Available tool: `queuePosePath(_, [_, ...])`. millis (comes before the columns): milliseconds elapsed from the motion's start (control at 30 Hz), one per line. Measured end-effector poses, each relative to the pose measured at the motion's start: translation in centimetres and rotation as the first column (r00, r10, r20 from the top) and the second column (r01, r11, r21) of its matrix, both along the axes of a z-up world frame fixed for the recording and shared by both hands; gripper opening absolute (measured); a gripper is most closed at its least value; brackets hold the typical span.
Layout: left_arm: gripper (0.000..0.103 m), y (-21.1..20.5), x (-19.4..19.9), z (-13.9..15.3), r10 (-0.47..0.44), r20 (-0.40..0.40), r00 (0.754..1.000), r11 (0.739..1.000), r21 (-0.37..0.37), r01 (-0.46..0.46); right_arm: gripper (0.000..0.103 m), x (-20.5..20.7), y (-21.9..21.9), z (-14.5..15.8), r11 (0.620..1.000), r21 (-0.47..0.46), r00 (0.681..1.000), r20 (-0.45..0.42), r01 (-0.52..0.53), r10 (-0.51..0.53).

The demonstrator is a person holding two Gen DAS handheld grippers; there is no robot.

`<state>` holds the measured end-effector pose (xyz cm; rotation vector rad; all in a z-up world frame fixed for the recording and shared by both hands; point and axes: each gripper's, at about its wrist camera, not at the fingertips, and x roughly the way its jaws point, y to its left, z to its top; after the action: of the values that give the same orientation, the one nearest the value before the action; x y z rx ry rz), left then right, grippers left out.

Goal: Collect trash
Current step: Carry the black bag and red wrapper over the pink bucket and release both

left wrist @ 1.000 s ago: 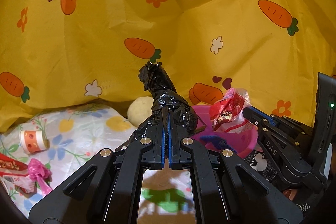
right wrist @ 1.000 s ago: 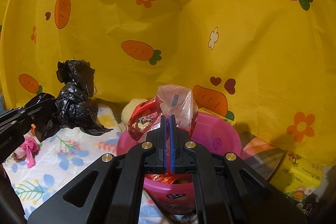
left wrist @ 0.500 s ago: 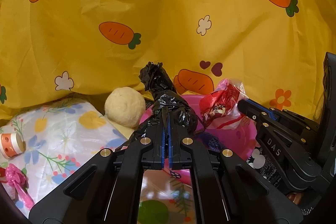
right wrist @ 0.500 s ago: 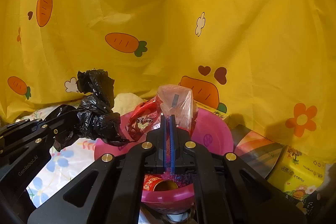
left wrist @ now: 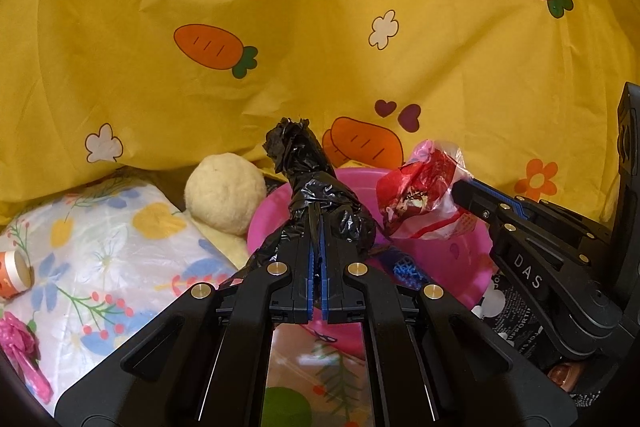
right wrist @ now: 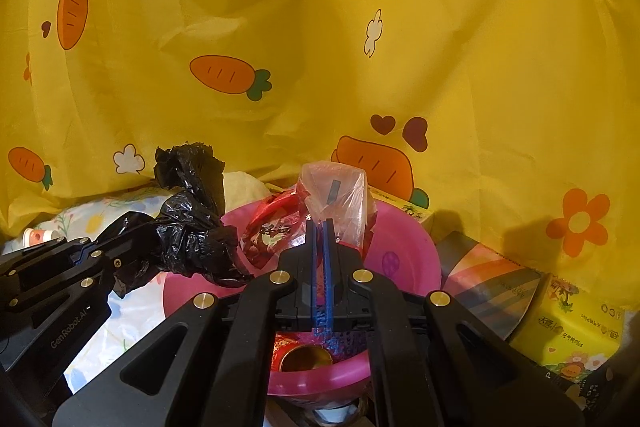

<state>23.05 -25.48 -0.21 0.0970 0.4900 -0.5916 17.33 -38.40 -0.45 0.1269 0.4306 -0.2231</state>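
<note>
In the left wrist view, the lower part of the black plastic bag (left wrist: 320,187) was hidden behind the left tool (left wrist: 319,227), and that tool's body covered the near half of the pink basin (left wrist: 272,211), so most of what lay inside could not be made out. At the left edge, the orange-and-white roll (left wrist: 14,273) and the pink crumpled wrapper (left wrist: 20,347) were cut off. In the right wrist view, the right tool (right wrist: 320,227) screened the lower part of the red and clear wrapper (right wrist: 336,195), and the print on the yellow tissue pack (right wrist: 568,327) was too small to read.
</note>
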Motion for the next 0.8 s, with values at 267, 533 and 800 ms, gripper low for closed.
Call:
queuePosePath(267, [0.002,-0.8,0.4,-0.8,-0.026,-0.020,0.999,1.000,0.004,0.026,0.004,0.3,-0.4,-0.2,1.000,0.008,1.000,-0.006,0.001,-0.001])
queuePosePath(533, [0.003,-1.1,0.9,-1.5,-0.058,-0.068,0.996,0.998,-0.015,0.058,0.004,0.7,-0.7,-0.5,1.000,0.029,1.000,-0.007,-0.002,0.002])
queuePosePath(800, [0.043,-0.5,1.1,-1.7,-0.066,-0.086,0.994,0.997,-0.051,0.062,0.006,1.1,-1.3,-0.8,0.999,0.053,1.000,-0.006,-0.004,0.004])
